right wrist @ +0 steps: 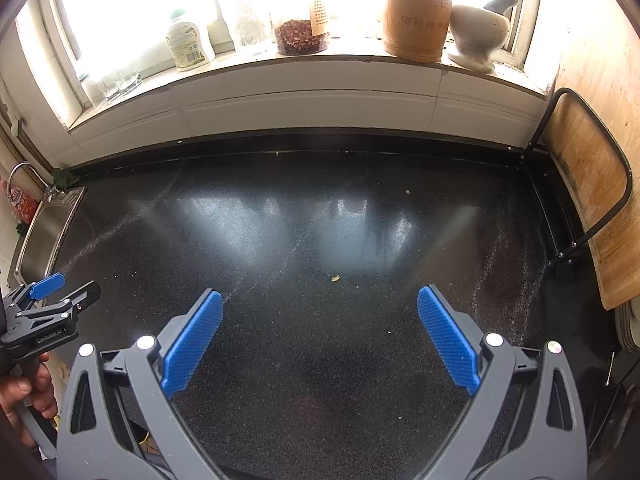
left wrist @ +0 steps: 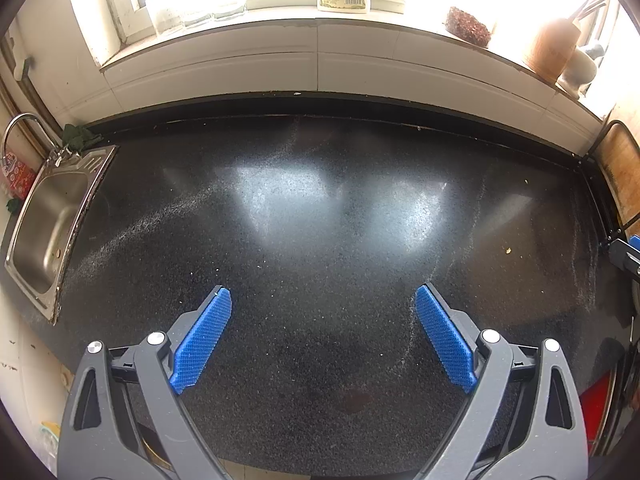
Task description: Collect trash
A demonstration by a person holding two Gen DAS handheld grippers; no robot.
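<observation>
A black speckled countertop (left wrist: 320, 208) (right wrist: 320, 220) fills both views. Small yellowish scraps lie on it: one crumb (right wrist: 335, 278) just ahead of my right gripper, another (right wrist: 408, 191) farther back, and one (left wrist: 508, 250) at the right in the left wrist view. My left gripper (left wrist: 323, 300) hovers over the counter, open, nothing between its blue pads. My right gripper (right wrist: 320, 304) is also open and empty. The left gripper (right wrist: 60, 292) shows at the left edge of the right wrist view, held by a hand (right wrist: 28, 396).
A steel sink (left wrist: 48, 220) (right wrist: 44, 232) with a tap sits at the left. A wooden board in a black rack (right wrist: 592, 184) stands against the right wall. The windowsill holds a bottle (right wrist: 188, 44), a jar of red flakes (right wrist: 300, 36), a wooden holder (right wrist: 416, 16) and a mortar (right wrist: 476, 32).
</observation>
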